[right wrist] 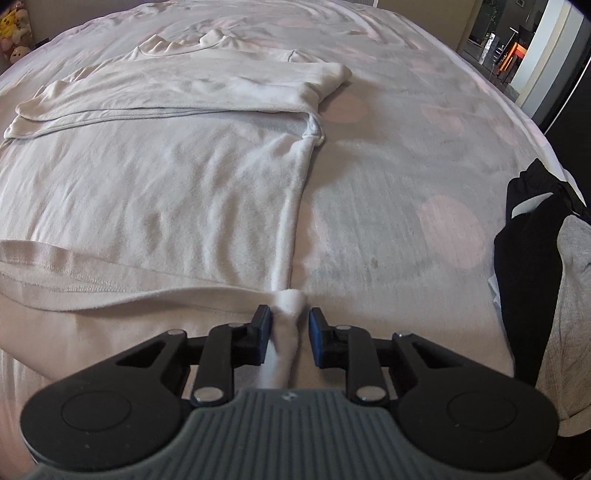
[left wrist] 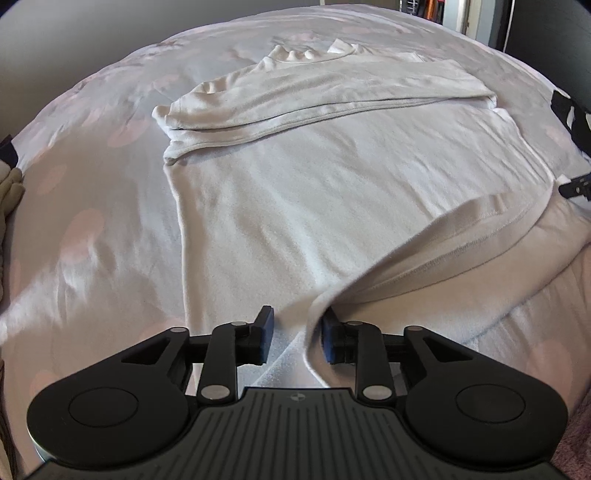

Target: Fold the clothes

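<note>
A white long-sleeved shirt (left wrist: pixel 332 192) lies flat on the bed, both sleeves (left wrist: pixel 295 103) folded across its upper part. My left gripper (left wrist: pixel 297 338) is open at the near hem. The hem edge (left wrist: pixel 424 251) stands up in a curl and runs down between the fingers, against the right pad. In the right wrist view the shirt (right wrist: pixel 166 177) spreads out to the left. My right gripper (right wrist: pixel 290 338) is open around the bunched hem corner (right wrist: pixel 291 299), with a small gap on the right-hand side. The right gripper (left wrist: pixel 574 186) also shows at the left view's right edge.
The bed cover (right wrist: pixel 406 184) is pale with pink dots and extends well past the shirt on every side. Black and grey clothes (right wrist: pixel 535 229) are piled at the bed's right edge. Soft toys (right wrist: pixel 14 29) sit far left. A doorway (right wrist: pixel 517 48) opens at the far right.
</note>
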A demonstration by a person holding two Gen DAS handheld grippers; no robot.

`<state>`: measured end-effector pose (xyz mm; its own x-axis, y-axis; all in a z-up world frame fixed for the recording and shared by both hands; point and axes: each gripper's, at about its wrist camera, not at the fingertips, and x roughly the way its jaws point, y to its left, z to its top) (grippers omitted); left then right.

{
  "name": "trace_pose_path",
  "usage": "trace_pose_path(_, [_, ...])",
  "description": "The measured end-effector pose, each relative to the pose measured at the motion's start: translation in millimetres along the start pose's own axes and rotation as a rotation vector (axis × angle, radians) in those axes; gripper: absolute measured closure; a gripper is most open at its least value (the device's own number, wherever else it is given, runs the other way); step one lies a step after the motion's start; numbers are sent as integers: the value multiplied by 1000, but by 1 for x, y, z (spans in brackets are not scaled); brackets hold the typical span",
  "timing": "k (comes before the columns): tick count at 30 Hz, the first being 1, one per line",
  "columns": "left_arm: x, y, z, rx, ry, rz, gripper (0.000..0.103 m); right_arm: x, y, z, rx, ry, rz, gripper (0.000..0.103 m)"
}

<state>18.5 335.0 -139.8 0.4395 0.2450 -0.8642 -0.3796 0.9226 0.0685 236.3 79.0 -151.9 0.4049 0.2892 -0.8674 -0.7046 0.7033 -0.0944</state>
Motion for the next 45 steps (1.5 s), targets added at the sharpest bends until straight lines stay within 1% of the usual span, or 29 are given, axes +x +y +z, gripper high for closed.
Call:
trace_pose_path(3, [-7, 13, 2, -62, 8, -37, 73, 1, 2, 0, -8, -17, -16, 78])
trace_pose_path(5, [-10, 22, 5, -90, 23, -61, 71, 2, 5, 0, -18, -25, -27, 78])
trace_pose_path(8, [-15, 34, 13, -90, 35, -83, 68, 2, 5, 0, -28, -31, -32, 78])
trace_pose_path(13, [-22, 51, 28, -42, 41, -17, 63, 2, -2, -1, 23, -36, -1, 77])
trace_pose_path(18, [-30, 68, 42, -8, 37, 59, 64, 2, -4, -1, 36, -41, 8, 77])
trace_pose_path(21, [-34, 77, 39, -29, 22, 20, 64, 3, -5, -1, 44, -42, 16, 77])
trace_pose_path(24, [-32, 85, 31, -77, 22, -25, 58, 3, -7, -2, 53, -43, 23, 77])
trace_pose_path(27, [-14, 92, 18, -167, 62, -44, 58, 3, -8, -2, 59, -43, 27, 77])
trace_pose_path(29, [0, 100, 8, -259, 80, -66, 60, 3, -8, -2, 61, -43, 29, 77])
trace_pose_path(31, [11, 107, 3, -340, 96, -87, 69, 3, -9, -2, 62, -43, 30, 77])
trace_pose_path(32, [12, 108, 3, -359, 84, -94, 75, 2, -9, -2, 63, -43, 30, 77])
trace_pose_path(34, [11, 108, 4, -370, 54, -102, 90, 2, -8, -2, 60, -49, 32, 78])
trace_pose_path(35, [7, 104, 5, -353, 37, -92, 91, 2, -7, -2, 58, -52, 33, 84])
trace_pose_path(36, [3, 101, 5, -336, 19, -82, 96, 1, -6, -1, 50, -60, 32, 88])
trace_pose_path(37, [-2, 98, 5, -314, -3, -73, 97, 0, -4, -1, 42, -67, 31, 89])
trace_pose_path(38, [-10, 98, 5, -308, -27, -68, 97, -11, -5, -3, 48, -97, 28, 92])
trace_pose_path(41, [-32, 97, 3, -294, -100, -57, 98, -42, -8, -8, 63, -185, 22, 93])
trace_pose_path(45, [-62, 110, -1, -372, -191, -94, 98, -84, -12, -16, 83, -304, 12, 94])
